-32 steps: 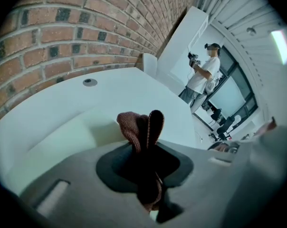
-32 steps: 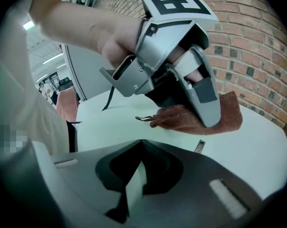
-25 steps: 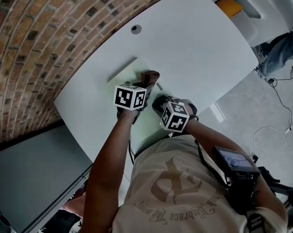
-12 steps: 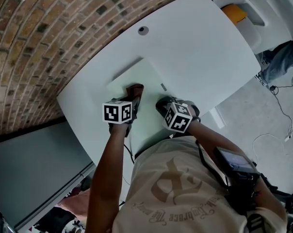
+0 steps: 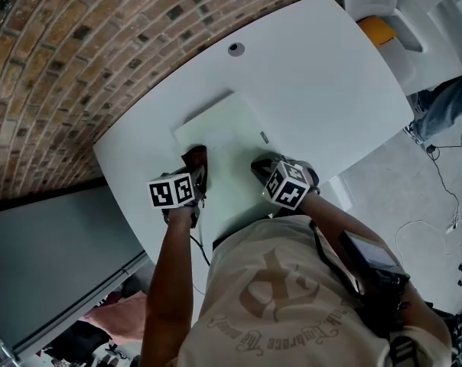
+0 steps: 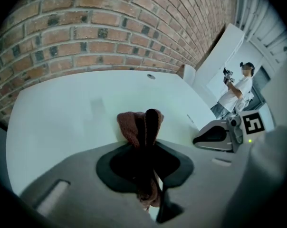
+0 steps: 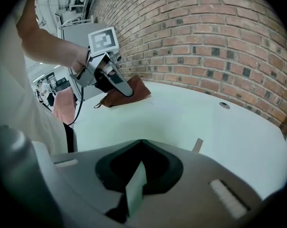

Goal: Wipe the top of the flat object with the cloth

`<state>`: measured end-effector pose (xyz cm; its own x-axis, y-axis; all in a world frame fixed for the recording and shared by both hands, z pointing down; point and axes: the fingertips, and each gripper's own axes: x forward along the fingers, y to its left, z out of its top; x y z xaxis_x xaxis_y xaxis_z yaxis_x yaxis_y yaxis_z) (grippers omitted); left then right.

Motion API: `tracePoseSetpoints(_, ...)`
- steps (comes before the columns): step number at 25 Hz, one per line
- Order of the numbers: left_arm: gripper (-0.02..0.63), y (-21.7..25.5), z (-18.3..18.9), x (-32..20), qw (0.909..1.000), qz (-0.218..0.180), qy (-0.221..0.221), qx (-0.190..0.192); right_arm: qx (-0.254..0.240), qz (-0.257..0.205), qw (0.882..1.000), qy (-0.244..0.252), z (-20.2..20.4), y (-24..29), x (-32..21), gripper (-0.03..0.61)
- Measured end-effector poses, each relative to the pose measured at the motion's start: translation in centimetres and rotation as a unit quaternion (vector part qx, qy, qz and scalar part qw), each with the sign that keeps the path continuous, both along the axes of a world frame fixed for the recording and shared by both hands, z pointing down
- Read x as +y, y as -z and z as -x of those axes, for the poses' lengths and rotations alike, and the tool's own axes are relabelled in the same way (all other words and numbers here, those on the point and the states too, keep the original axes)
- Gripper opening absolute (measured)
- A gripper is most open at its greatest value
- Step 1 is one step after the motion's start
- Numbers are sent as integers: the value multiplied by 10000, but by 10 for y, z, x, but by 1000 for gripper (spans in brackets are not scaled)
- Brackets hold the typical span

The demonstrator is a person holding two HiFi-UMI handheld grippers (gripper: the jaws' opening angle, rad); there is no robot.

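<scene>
Head view: left gripper (image 5: 191,176) is clenched on a brown cloth (image 5: 194,157); the cloth rests on the near-left part of the pale green flat board (image 5: 229,128); the board lies on a white table (image 5: 330,75); right gripper (image 5: 261,167) pinches the board's near edge, its jaws closed on it.

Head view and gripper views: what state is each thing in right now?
left gripper: shut on the cloth.
cloth: bunched, resting on the flat object.
right gripper: shut on the flat object's near edge.
flat object: lying flat on the table.
</scene>
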<state>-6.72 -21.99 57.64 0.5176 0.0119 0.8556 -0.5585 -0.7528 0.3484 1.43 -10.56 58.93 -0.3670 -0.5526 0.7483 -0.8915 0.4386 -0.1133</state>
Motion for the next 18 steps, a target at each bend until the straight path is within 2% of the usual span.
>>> tracePoseSetpoints(4, 75, -1, 5, -2, 9999, -49, 149, 4, 19, 35, 9999, -123, -3, 1, 11, 8)
tracePoseSetpoints(18, 75, -5, 3, -2, 9999, -126, 77, -17, 199, 206, 9986, -455, -21, 0, 59, 9)
